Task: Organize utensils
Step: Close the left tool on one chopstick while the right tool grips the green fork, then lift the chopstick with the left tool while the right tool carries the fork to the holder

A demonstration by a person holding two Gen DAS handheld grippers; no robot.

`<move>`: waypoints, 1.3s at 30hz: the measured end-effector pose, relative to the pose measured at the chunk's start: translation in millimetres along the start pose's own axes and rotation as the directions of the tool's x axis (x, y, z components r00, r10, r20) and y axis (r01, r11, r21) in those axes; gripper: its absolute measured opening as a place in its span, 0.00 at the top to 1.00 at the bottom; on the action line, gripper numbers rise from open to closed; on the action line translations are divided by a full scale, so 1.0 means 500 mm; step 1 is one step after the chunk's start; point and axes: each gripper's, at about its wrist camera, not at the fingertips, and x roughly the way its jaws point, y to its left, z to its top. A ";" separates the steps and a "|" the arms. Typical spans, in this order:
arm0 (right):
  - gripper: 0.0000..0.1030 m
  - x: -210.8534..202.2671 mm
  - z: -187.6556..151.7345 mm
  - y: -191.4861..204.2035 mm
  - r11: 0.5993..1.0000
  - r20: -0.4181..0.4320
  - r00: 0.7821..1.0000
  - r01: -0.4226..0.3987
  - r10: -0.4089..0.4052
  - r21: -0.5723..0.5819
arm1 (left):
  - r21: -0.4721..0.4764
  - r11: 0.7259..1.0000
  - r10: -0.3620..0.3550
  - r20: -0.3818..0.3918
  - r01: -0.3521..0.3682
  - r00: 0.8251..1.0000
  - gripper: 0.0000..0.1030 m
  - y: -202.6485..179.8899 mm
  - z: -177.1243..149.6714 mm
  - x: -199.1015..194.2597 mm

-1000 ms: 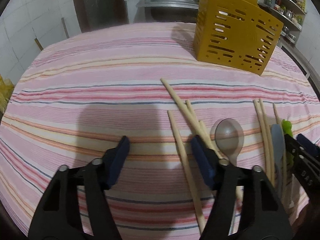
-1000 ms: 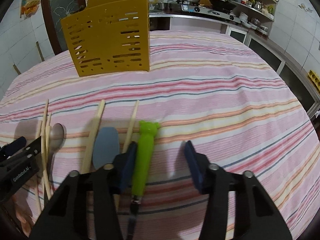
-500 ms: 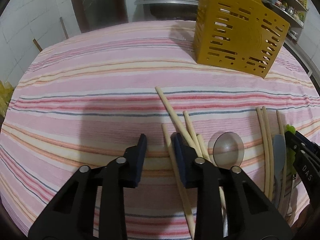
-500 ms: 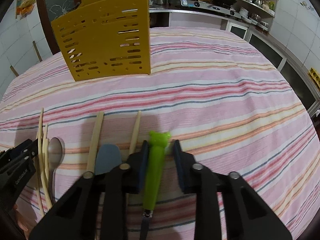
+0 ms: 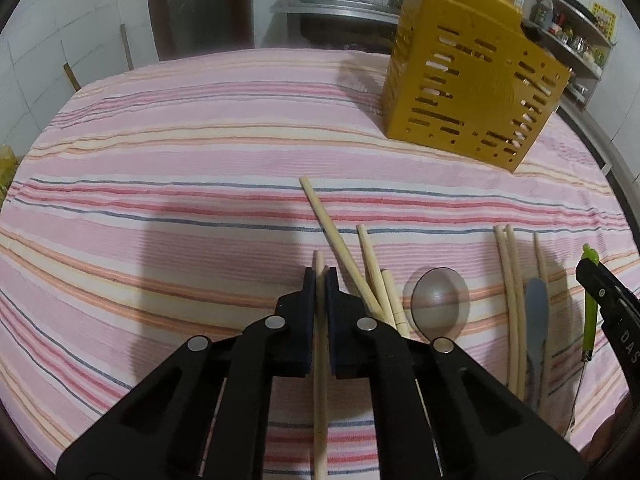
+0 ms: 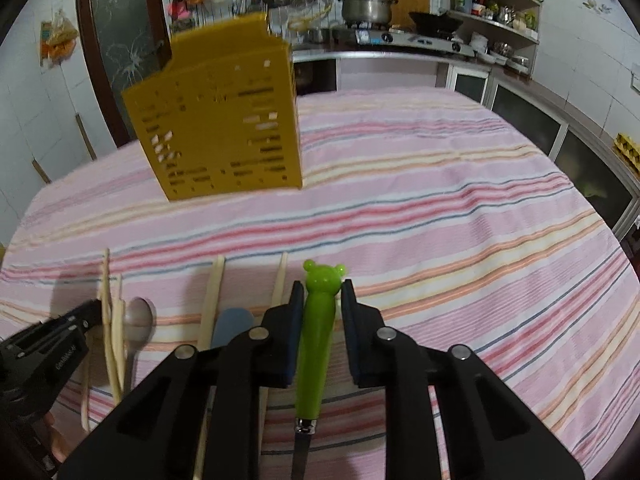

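My left gripper [image 5: 320,280] is shut on a wooden chopstick [image 5: 320,384] that runs back between its jaws. Other chopsticks [image 5: 340,236] lie crossed just right of it, then a grey spoon [image 5: 439,300], two more chopsticks [image 5: 512,288] and a blue spatula [image 5: 536,320]. My right gripper [image 6: 322,292] is shut on a green bear-headed utensil [image 6: 318,320] and holds it lifted off the cloth, metal end toward the camera. The yellow slotted utensil holder [image 5: 468,92] stands at the back; it also shows in the right wrist view [image 6: 224,132].
The table wears a pink striped cloth [image 5: 180,160]. The right gripper shows at the right edge of the left wrist view [image 5: 612,304]; the left gripper shows at the lower left of the right wrist view [image 6: 44,344]. Kitchen counter and stove [image 6: 400,40] behind.
Both grippers closed: the left on a chopstick, the right on the green utensil. The right gripper has risen with the utensil, and the holder looks nearer and blurred.
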 end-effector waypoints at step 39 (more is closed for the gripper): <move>0.83 -0.244 0.011 -0.006 0.997 0.426 0.901 -0.066 0.080 -0.047 | 0.083 0.994 -0.105 0.590 0.069 0.801 0.96 0.023 -0.045 -0.362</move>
